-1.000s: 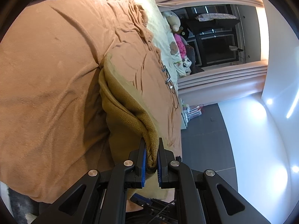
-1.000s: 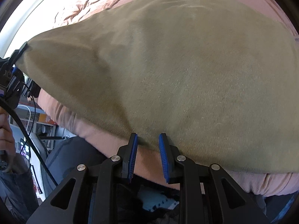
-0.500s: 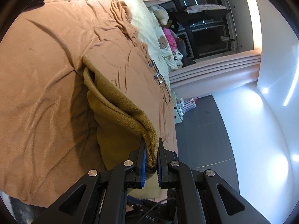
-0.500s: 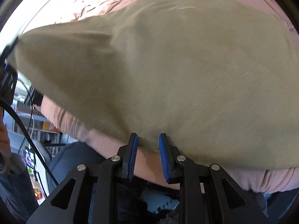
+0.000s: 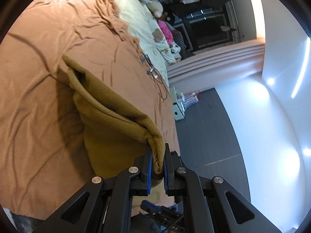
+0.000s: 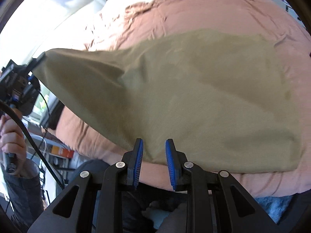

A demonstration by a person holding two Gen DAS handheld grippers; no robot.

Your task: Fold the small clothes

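Observation:
An olive-brown garment [image 5: 116, 120] lies on the rust-coloured bed cover [image 5: 38, 97], one corner lifted off the bed. My left gripper [image 5: 157, 155] is shut on that corner, the cloth bunched between its blue pads. In the right wrist view the garment [image 6: 194, 97] spreads wide over the cover [image 6: 233, 15], rising at the left to the left gripper [image 6: 37, 66]. My right gripper [image 6: 154, 149] stands open at the garment's near edge; the hem crosses the gap between its fingertips without being clamped.
A person's hand [image 6: 11, 136] grips the left tool's handle, a black cable trailing from it. A thin cable [image 5: 153, 71] lies on the bed's far side. Stuffed toys [image 5: 155, 5] sit on the pale sheet [image 5: 140, 19]. Dark floor [image 5: 204, 126] and a white box [image 5: 177, 112] lie past the bed edge.
The left gripper has carried its corner higher and farther from the bed. In the right wrist view the garment fills less of the frame and more bed shows. The right gripper stays open.

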